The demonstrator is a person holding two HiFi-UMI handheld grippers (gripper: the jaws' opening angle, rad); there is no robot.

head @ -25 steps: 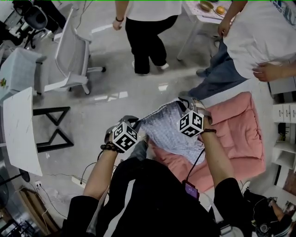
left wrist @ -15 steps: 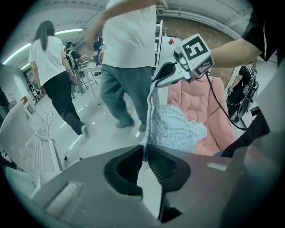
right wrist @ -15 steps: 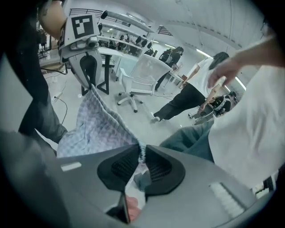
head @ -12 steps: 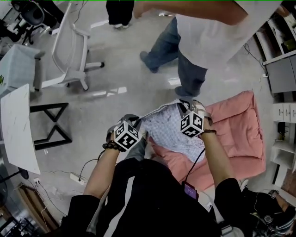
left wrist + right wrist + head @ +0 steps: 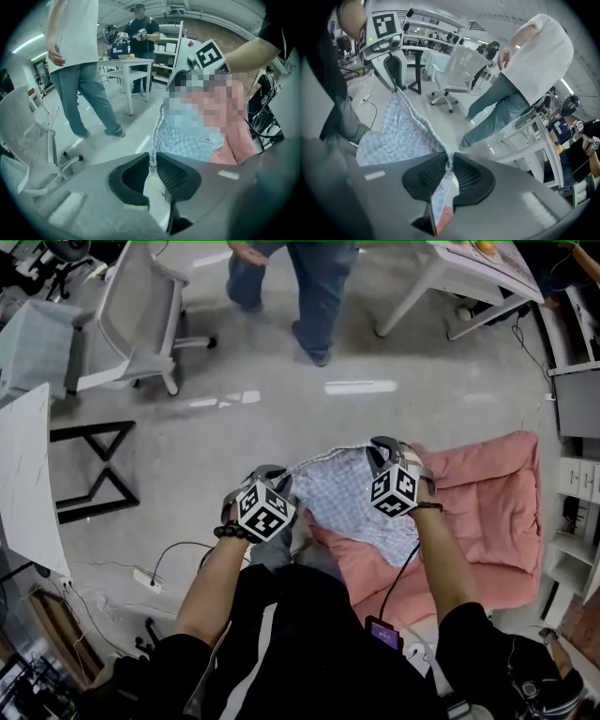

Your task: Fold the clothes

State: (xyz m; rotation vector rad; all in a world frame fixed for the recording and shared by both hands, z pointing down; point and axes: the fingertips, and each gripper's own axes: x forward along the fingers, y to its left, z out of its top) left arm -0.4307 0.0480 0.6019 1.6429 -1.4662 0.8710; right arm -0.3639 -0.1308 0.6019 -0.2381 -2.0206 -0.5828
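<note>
A light blue checked garment (image 5: 352,498) hangs stretched between my two grippers, over the near edge of a pink cushion (image 5: 478,498). My left gripper (image 5: 270,486) is shut on the garment's left corner; in the left gripper view the cloth's hem (image 5: 157,140) runs out from between its jaws (image 5: 153,164). My right gripper (image 5: 382,457) is shut on the right corner, and in the right gripper view the gathered edge (image 5: 419,122) leads from its jaws (image 5: 450,161) across to the left gripper (image 5: 391,63).
A person in jeans (image 5: 314,282) stands on the grey floor ahead. A white office chair (image 5: 141,315) is at the far left, a white table (image 5: 469,268) at the far right. A power strip and cable (image 5: 150,576) lie on the floor at my left.
Both grippers have come down with the garment, which now hangs lower over the cushion. The person in jeans has walked further away, toward the top of the head view.
</note>
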